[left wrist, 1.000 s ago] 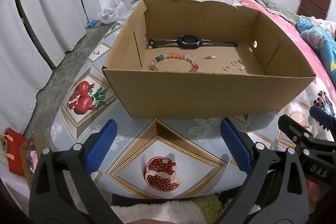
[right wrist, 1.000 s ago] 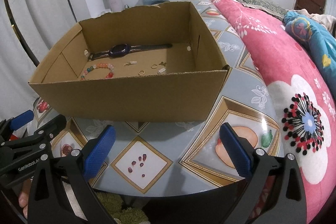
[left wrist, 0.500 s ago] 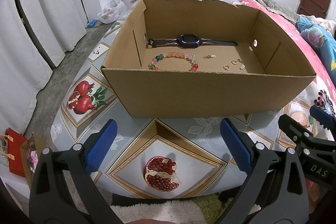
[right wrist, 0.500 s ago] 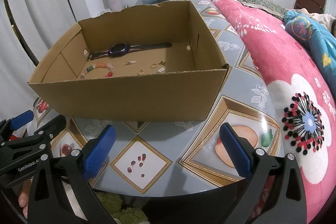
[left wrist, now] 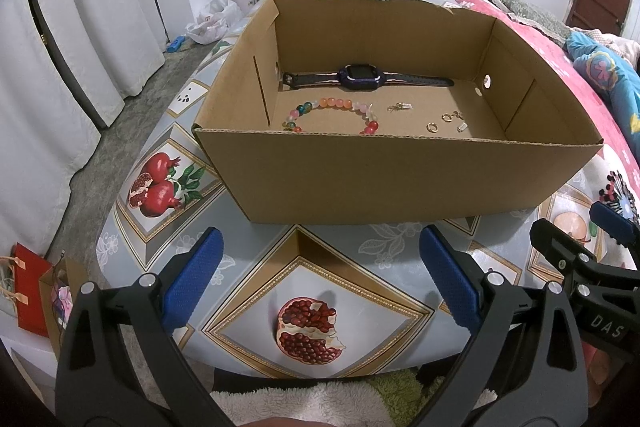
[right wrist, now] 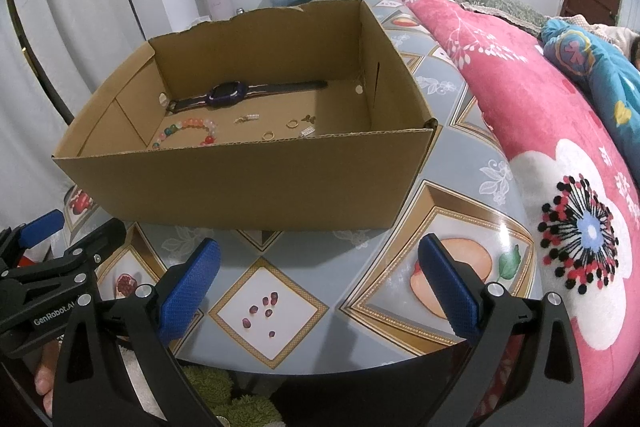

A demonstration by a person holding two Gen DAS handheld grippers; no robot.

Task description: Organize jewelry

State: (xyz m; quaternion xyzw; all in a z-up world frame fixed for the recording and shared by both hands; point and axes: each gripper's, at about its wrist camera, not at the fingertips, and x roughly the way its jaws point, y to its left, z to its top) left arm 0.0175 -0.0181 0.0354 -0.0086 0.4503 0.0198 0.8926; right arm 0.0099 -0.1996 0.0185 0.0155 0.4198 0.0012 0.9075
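While both sets of tongs hang wide apart and empty over the counter's (left wrist: 360,239) near edge, the cardboard box (left wrist: 400,179) sits at 12 o'clock from the left tongs (left wrist: 316,279) and 11 o'clock from the right tongs (right wrist: 318,281). Inside it, a dark watch (left wrist: 362,78) lies along the far wall, a beaded bracelet (left wrist: 332,111) nearer, and small rings (left wrist: 431,126) at 1 o'clock of the bracelet.

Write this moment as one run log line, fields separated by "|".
left gripper open, empty | right gripper open, empty | watch, bead bracelet in cardboard box
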